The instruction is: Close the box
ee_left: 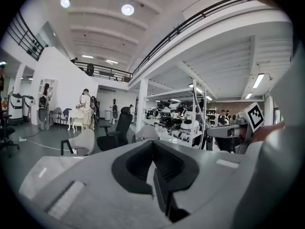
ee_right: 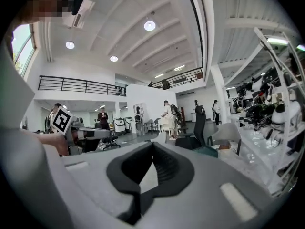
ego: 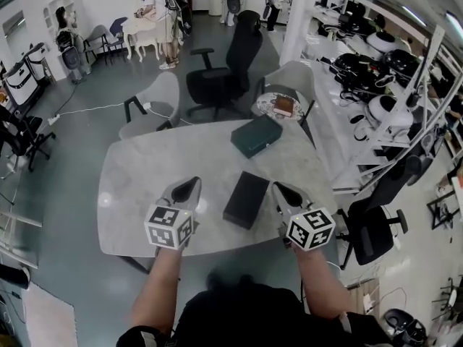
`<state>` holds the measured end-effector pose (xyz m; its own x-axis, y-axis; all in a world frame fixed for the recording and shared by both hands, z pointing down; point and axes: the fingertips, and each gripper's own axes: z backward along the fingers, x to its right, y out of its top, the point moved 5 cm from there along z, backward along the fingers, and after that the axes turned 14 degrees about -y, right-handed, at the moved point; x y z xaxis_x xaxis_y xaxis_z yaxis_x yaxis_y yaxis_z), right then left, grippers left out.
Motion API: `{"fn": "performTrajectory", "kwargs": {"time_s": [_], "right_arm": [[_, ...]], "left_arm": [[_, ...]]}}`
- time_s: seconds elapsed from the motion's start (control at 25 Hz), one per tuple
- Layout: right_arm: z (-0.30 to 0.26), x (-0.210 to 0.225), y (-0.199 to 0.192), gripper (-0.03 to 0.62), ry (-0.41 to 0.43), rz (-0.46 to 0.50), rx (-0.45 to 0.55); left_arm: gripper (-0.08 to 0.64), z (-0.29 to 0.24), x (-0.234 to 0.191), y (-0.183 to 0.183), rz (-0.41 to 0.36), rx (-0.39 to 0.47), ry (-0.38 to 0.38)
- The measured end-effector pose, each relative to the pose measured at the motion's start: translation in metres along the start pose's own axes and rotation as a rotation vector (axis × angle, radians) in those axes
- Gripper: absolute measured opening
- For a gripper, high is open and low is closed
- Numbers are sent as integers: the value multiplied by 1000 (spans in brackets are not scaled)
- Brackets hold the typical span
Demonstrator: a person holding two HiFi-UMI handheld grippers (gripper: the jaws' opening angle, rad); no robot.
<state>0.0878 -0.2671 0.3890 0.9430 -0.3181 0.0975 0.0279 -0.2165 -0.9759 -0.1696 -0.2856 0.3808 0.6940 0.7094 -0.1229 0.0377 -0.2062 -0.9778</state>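
Left gripper [ego: 192,183] is clenched with nothing between its jaws. Right gripper [ego: 279,189] is the same, pads together and empty. They sit either side of the flat black rectangular box [ego: 246,199], which lies on the pale grey oval tabletop [ego: 137,172], near its front edge. Neither gripper touches the box. Both gripper views look out across the room rather than down at the tabletop, so the grippers point roughly level and are held above the box, not working on it.

The black box's top looks flat and flush, so it is probably already closed, though no seam can be made out. The flanking pose reads as a neutral hold with both hands clear of the box.

A dark green rectangular case [ego: 256,136] sits well apart towards the far edge and also looks shut. Nothing is reaching for it.
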Motion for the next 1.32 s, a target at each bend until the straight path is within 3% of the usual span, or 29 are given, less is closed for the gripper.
{"fn": "performTrajectory", "kwargs": {"time_s": [0.24, 0.4, 0.64, 1.32], "right_arm": [[-6, -3, 16, 2, 59, 132, 53], [2, 14, 12, 2, 45, 154, 41], [5, 30, -3, 2, 26, 114, 8], [-1, 34, 2, 2, 49, 62, 29]], "left_arm": [[11, -16, 3, 5, 36, 42, 18], [11, -26, 11, 4, 24, 29, 5], [11, -39, 18, 3, 2, 11, 2], [11, -51, 15, -4, 11, -6, 21]]}}
